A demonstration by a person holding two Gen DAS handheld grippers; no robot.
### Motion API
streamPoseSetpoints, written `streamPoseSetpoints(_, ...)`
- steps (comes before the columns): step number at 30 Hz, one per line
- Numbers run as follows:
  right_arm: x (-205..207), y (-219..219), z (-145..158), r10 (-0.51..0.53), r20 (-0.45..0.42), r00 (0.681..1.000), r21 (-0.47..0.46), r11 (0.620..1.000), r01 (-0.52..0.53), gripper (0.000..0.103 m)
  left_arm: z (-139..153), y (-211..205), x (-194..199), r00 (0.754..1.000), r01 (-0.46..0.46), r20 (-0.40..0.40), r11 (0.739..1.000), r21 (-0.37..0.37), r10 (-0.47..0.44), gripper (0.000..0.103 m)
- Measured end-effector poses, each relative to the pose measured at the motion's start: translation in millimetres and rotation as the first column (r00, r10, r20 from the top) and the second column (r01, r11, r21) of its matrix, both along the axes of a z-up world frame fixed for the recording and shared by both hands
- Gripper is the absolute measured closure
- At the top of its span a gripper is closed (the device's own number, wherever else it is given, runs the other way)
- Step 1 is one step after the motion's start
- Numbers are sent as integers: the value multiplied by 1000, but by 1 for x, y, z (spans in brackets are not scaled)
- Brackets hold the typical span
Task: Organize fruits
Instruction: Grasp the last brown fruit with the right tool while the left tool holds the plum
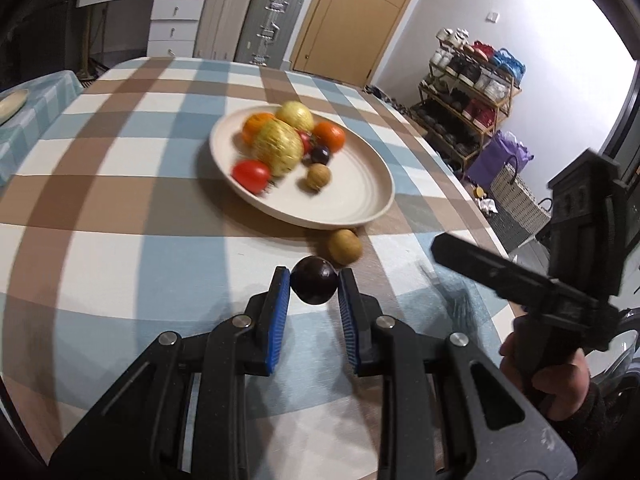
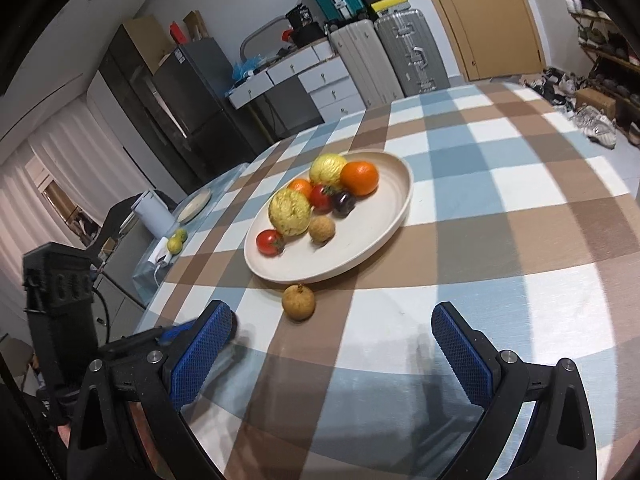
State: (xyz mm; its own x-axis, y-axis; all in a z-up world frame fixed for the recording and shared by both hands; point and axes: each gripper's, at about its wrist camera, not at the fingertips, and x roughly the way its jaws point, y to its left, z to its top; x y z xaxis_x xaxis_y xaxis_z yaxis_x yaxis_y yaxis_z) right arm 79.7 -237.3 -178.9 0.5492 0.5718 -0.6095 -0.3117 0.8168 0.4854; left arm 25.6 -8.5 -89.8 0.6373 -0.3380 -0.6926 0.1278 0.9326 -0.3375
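Our left gripper (image 1: pixel 314 286) has a dark plum (image 1: pixel 313 285) between its blue pads (image 1: pixel 279 312), which close on the fruit's sides just above the checked cloth (image 1: pixel 120 184). The plum is nearly round, so we can tell no long axis or pointing end. Just beyond it a longan (image 1: pixel 345 245) lies on the cloth, beside the near rim of the plate (image 1: pixel 352 200); its small stem nub points up toward the plate in the right view. On the plate sit oranges, tomatoes, netted yellow fruits (somewhat blurred), another plum and longan. Our right gripper (image 2: pixel 332 334) hangs with jaws wide apart, holding nothing.
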Motion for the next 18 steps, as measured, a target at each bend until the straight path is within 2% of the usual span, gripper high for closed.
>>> streamPoseSetpoints(6, 15, 30, -15, 60, -73, 996, -9, 998, -61, 1, 4, 32, -9, 1000, -22, 16, 999, -48, 23, 81)
streamPoseSetpoints(12, 21, 58, -13, 89, -45, 995, -76, 993, -92, 5, 2, 49, -11, 999, -34, 3, 997, -74, 35, 81)
streamPoseSetpoints(14, 24, 63, -16, 97, -53, 994, -92, 991, -101, 12, 1, 54, -12, 999, -37, 3, 996, -84, 37, 81)
streamPoseSetpoints(15, 26, 65, -18, 103, -64, 993, -90, 990, -108, 21, 0, 54, -10, 999, -39, 5, 995, -87, 39, 81)
streamPoseSetpoints(18, 29, 69, -22, 109, -81, 991, -107, 987, -117, 26, -2, 59, -9, 999, -43, 1, 994, -102, 43, 81)
